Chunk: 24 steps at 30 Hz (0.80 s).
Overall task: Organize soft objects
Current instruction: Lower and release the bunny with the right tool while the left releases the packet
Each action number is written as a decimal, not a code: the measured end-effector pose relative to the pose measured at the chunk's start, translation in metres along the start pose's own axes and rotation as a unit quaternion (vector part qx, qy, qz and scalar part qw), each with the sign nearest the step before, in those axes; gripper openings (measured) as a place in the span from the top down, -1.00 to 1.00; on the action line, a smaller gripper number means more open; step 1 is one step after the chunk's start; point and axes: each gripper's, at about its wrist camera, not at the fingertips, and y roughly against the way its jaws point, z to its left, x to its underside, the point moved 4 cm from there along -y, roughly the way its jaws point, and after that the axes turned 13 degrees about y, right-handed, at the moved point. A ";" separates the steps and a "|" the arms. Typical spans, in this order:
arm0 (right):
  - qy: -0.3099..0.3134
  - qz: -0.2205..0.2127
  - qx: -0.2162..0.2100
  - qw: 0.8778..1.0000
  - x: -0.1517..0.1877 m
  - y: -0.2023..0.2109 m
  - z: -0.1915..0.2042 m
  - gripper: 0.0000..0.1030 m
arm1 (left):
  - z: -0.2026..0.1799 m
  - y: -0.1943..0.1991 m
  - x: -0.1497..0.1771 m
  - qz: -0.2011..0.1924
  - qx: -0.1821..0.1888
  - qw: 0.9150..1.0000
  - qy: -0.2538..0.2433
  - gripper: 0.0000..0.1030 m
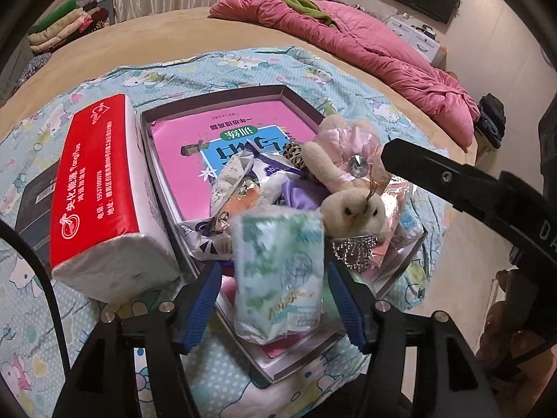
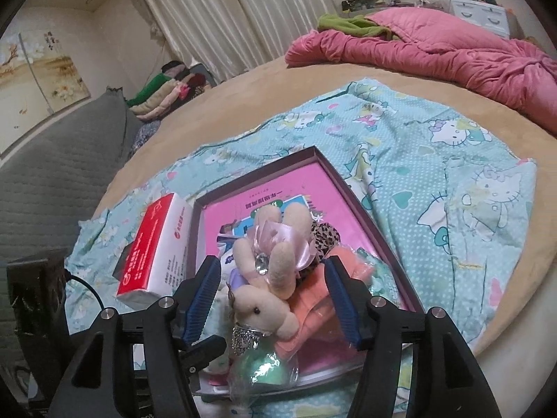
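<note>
An open shallow box (image 1: 299, 101) lies on a Hello Kitty cloth, with a pink book (image 1: 222, 139) inside. Soft items pile at its near end: a plush bunny (image 1: 348, 188), tissue packets (image 1: 243, 188) and a leopard-print item (image 1: 296, 155). My left gripper (image 1: 275, 299) has its blue fingers (image 1: 205, 303) wide apart around a pale green-white tissue pack (image 1: 282, 271), which looks blurred. My right gripper (image 2: 269, 299) is open around the bunny (image 2: 268, 278), above an orange cloth (image 2: 313, 306) and a green wrapped item (image 2: 264, 365). The right gripper's finger also shows in the left wrist view (image 1: 452, 177).
A large red-and-white tissue pack (image 1: 101, 191) lies left of the box, beside a dark box (image 1: 31, 209). A pink quilt (image 1: 365, 45) sits at the far side of the bed. Folded clothes (image 2: 167, 90) are stacked by the curtain. A grey cushion (image 2: 52, 174) is at left.
</note>
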 end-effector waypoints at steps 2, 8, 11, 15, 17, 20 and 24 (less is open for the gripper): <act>-0.002 -0.001 0.000 1.000 0.000 0.002 0.000 -0.24 | 0.001 0.000 0.000 -0.001 -0.001 1.000 0.001 -0.23; -0.005 -0.002 0.003 1.000 0.001 0.007 0.001 -0.25 | 0.005 0.003 0.003 -0.001 -0.002 1.000 0.006 -0.25; -0.004 -0.005 0.007 1.000 0.000 0.010 0.002 -0.30 | 0.006 0.007 0.003 -0.005 -0.005 1.000 0.005 -0.28; 0.002 -0.006 0.016 1.000 -0.001 0.014 0.004 -0.44 | 0.007 0.013 0.003 -0.012 -0.007 1.000 0.007 -0.35; 0.004 -0.003 0.020 1.000 0.000 0.015 0.005 -0.46 | 0.008 0.016 0.003 -0.015 -0.007 1.000 0.008 -0.35; 0.007 -0.001 0.028 1.000 0.000 0.017 0.007 -0.47 | 0.009 0.020 0.003 -0.018 -0.008 1.000 0.008 -0.36; 0.006 -0.003 0.039 0.999 0.003 0.024 0.010 -0.51 | 0.011 0.026 0.003 -0.023 -0.009 1.000 0.007 -0.41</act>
